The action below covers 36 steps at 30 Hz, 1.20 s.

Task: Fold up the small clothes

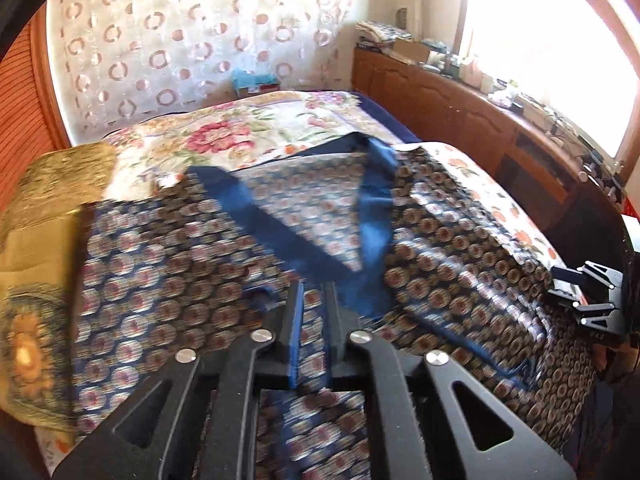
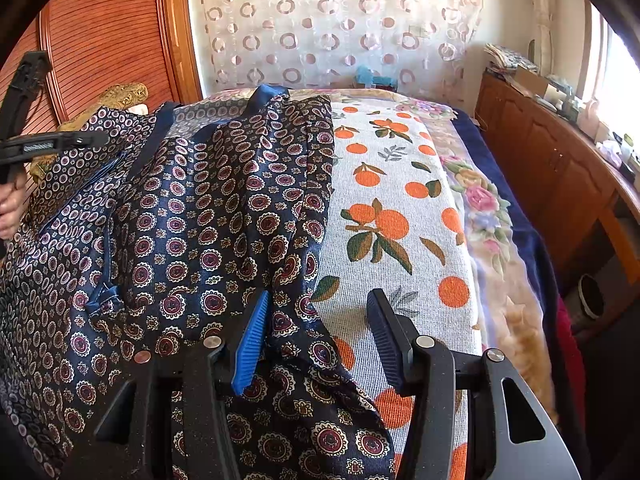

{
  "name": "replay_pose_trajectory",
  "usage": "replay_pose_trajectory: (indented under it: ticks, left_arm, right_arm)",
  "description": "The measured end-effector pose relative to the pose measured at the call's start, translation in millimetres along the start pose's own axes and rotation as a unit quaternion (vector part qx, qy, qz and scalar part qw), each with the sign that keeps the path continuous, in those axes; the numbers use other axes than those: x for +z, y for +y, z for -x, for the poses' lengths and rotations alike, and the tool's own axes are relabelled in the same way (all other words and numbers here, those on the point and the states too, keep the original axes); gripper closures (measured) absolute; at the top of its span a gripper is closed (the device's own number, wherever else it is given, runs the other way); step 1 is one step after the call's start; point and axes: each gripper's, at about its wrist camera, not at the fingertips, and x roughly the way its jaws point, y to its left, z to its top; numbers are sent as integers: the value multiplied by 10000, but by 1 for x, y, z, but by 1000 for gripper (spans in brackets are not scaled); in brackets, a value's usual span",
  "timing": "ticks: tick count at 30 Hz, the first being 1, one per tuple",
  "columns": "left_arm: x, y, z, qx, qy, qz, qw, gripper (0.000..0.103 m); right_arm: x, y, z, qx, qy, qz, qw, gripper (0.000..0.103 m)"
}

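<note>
Bedroom scene: bed covered by white orange-print knit sheet, wooden cabinet along right side. Navy satin medallion-print garment with plain blue trim spread over left part of bed, rumpled; folding judged barely begun, most folds left. Left gripper: jaws nearly together, garment fabric seen between them; firm pinch cannot be confirmed through blur. Right gripper: jaws apart over garment's right edge, nothing clamped. Open sheet to right offers room; cabinet well apart.
</note>
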Motion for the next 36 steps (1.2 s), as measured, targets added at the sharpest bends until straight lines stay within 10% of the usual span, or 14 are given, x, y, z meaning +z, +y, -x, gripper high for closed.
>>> replay_pose_trajectory:
  ticks: [7, 25, 36]
  left_arm:
    - [-14, 42, 20, 276, -74, 49, 9996, 26]
    - [-14, 102, 30, 661, -117, 259, 9974, 26]
    - [4, 109, 7, 540, 76, 252, 9982, 55]
  right_arm:
    - [0, 1, 0, -17, 10, 16, 10000, 50]
    - [2, 2, 0, 29, 122, 111, 9999, 43]
    - [70, 3, 10, 197, -68, 315, 9993, 43]
